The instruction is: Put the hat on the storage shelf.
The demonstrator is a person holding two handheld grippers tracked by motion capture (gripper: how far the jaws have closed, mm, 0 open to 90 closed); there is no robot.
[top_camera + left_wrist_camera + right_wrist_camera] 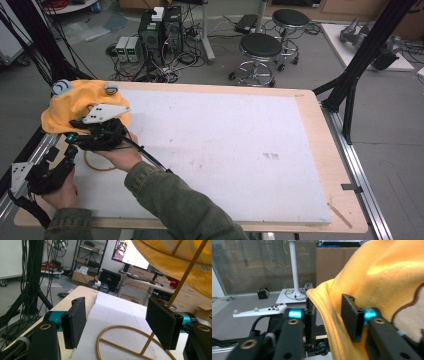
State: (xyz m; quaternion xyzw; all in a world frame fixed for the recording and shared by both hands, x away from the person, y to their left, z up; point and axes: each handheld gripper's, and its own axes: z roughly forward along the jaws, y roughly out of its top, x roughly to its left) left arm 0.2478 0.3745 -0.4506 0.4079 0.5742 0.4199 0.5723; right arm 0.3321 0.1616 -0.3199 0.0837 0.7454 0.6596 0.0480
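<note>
A yellow plush fabric cover [75, 102] with grey eyes hangs over a gold wire stand [95, 166] at the table's far left. My right gripper [82, 125] reaches in under the cover's near edge. In the right gripper view the yellow hem [329, 315] hangs between the parted jaws of that gripper [332, 315], and the pads do not press on it. My left gripper [70, 150] sits lower at the near left corner. Its jaws [117, 322] stand wide open around the stand's ring base [120, 327], beside the upright rod [185, 277], with the cover [175, 260] overhead.
A white foam board [225, 150] covers most of the wooden table [340, 200]. A black frame post [350, 80] stands at the right edge. Two stools [260, 50] and computer boxes [160, 30] stand on the floor beyond.
</note>
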